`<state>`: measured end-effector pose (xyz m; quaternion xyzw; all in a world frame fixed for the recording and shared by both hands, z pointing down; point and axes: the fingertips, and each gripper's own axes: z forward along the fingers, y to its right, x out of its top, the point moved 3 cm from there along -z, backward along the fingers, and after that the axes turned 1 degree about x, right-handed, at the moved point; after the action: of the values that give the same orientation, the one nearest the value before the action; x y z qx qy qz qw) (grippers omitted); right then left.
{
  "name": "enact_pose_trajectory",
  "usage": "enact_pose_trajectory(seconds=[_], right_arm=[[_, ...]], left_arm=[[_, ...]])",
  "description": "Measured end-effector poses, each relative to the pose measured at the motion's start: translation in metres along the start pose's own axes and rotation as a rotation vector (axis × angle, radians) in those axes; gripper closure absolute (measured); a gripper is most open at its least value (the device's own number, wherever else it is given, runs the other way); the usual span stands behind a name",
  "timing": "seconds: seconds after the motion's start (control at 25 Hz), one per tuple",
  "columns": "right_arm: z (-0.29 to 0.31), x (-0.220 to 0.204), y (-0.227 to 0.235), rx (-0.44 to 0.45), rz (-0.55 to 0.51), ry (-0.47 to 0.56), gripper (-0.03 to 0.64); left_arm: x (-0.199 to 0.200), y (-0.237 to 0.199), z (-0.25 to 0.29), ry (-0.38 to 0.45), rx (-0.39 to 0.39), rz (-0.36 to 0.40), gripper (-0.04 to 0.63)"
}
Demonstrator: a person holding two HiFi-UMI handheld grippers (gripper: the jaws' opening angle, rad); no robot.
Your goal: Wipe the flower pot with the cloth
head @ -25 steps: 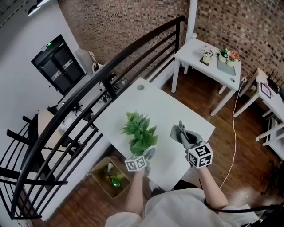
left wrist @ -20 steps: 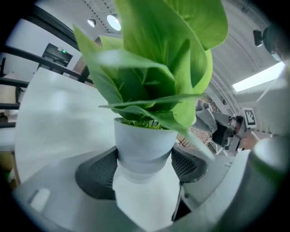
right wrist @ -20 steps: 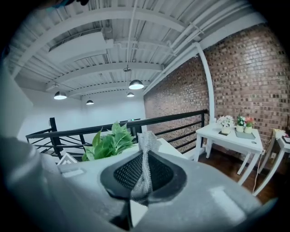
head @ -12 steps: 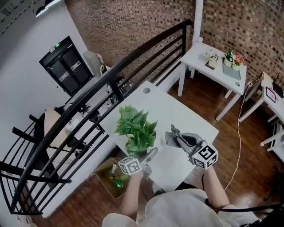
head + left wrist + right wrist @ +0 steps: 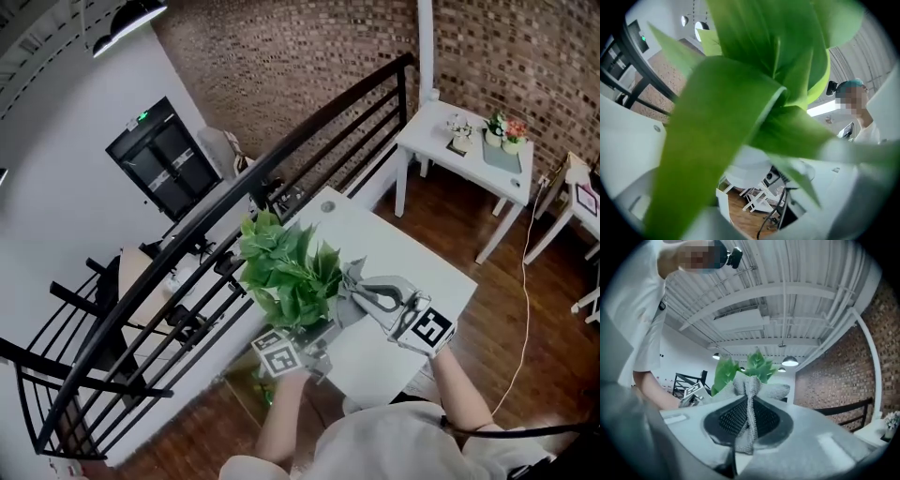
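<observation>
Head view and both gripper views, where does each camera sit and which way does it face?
Head view: on the person's head, steeply down at the white table; forearms, left gripper and right gripper show.
Left gripper view: on that gripper, facing into the potted plant it holds; jaws blurred below.
Right gripper view: on that gripper, looking past the cloth in its jaws; person's arm at left.
Shared: the potted plant, all three.

The grey waffle-weave cloth (image 5: 749,394) looks coarse and matt. The green plant leaves (image 5: 286,272) are smooth and faintly glossy, above a matt white table (image 5: 422,272) and a glossy brown wooden floor (image 5: 558,356).
</observation>
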<state>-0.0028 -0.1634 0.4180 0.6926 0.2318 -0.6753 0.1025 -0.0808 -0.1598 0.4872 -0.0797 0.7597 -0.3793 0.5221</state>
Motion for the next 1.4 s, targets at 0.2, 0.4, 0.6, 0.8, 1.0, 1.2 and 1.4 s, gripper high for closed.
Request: enact_pose_trajectory(seconds=[0.2,0.4,0.6,0.8,1.0,1.2,1.4], right_arm=[[0.001,-0.002,0.037,-0.008,0.177,-0.002,0.606],[0.017,-0.033,0.058,0.135,0.240,-0.071,0.606],[0.031,-0.041,0.062,0.471,0.634,0.107,0.606],[0.051,-0.051,0.041,0.636,0.712,0.128,0.606],[0.066,-0.059,0.018,0.731,0.638,0.030,0.606],[0.071,-0.059,0.018,0.757,0.643,0.045,0.606],[0.055,-0.057,0.073,0.518,0.636,0.092,0.606]], left_arm=[[0.010,0.023,0.000,-0.036,-0.049,0.047,0.195],[0.013,0.040,0.007,-0.057,-0.100,0.041,0.193],[0.015,0.051,0.008,-0.034,-0.158,0.005,0.193],[0.016,0.066,0.016,-0.057,-0.209,0.019,0.193],[0.019,0.070,0.021,-0.063,-0.215,0.028,0.193],[0.018,0.070,0.019,-0.041,-0.237,0.020,0.193],[0.028,0.064,0.016,-0.003,-0.185,0.068,0.193]])
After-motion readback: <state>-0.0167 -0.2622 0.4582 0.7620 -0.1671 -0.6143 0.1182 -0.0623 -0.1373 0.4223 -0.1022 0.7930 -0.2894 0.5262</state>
